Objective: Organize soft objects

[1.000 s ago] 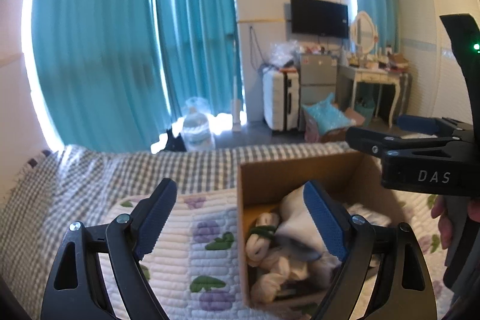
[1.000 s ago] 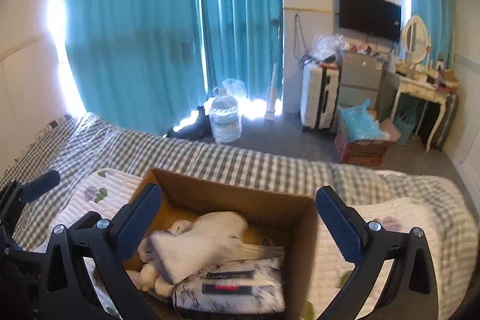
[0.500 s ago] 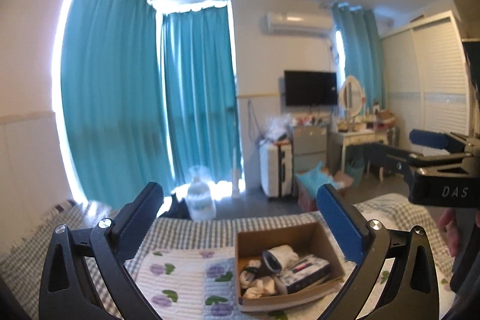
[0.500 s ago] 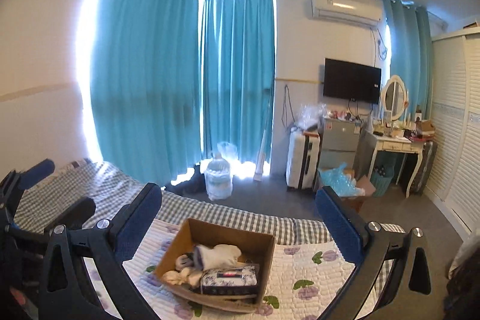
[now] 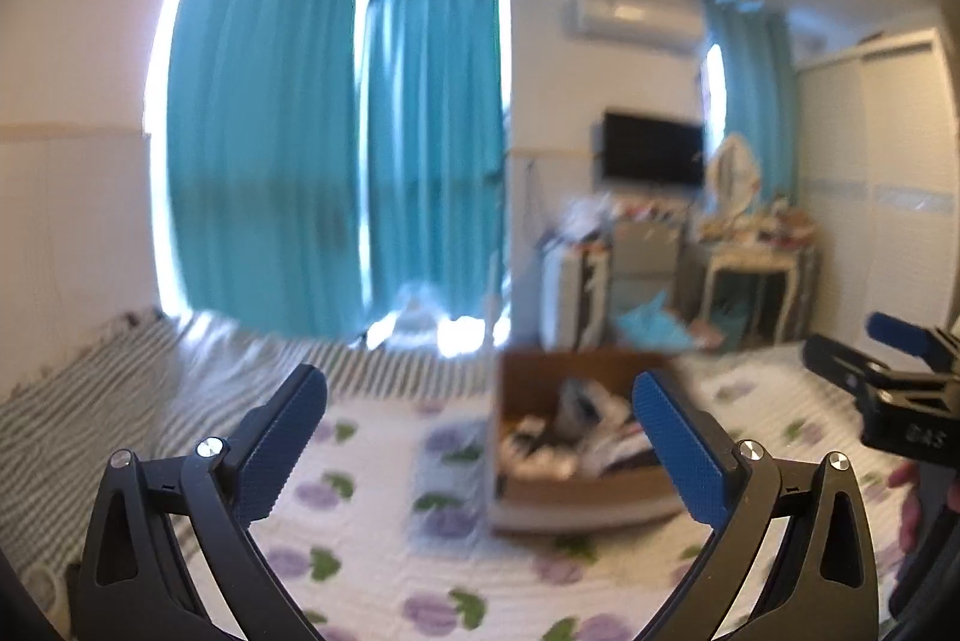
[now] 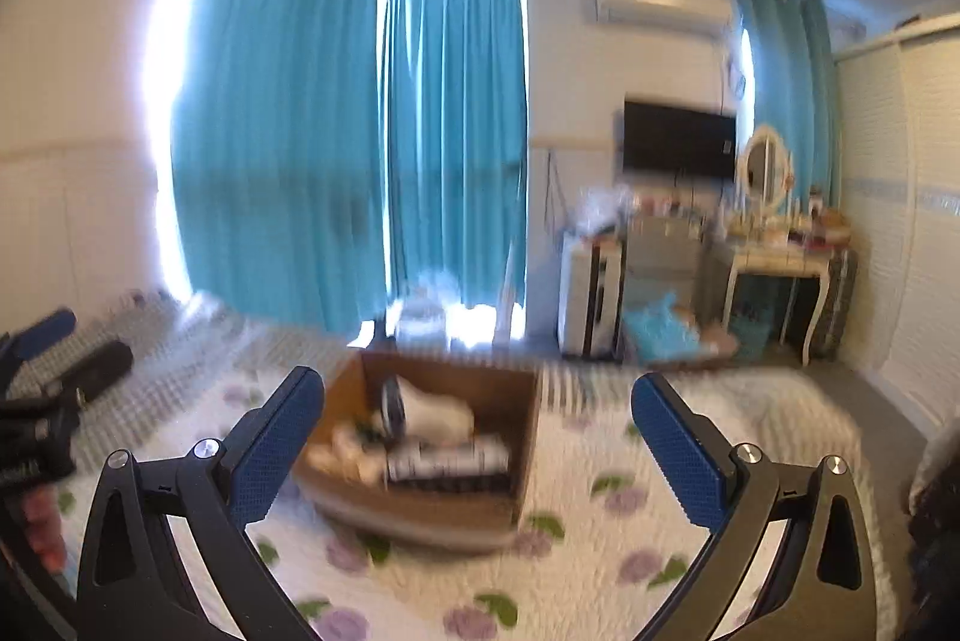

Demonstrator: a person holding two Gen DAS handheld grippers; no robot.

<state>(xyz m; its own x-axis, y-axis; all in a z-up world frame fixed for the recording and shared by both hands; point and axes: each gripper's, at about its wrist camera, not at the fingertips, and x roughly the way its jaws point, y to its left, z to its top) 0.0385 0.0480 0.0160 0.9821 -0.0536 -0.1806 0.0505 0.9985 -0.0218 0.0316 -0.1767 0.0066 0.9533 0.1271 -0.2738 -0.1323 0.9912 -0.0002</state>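
The cardboard box sits on the bed's floral quilt, holding a heap of pale soft objects beside a dark-striped flat pack; blur keeps the individual pieces from being told apart.

From the right claw, the box lies ahead and below, a little left of the midline, its near wall reaching toward the left finger. From the left claw, the same box lies ahead and to the right, partly hidden by the right finger. Both claws are spread wide and carry nothing. Each hangs above the quilt, apart from the box.

The right claw looks the better centred on the box, so it is probably the one to go down into it; the left would first have to shift rightward. The box's long axis cannot be settled from these blurred views. The other tool shows at the edge of each view, so the two are near each other and could collide over the box.
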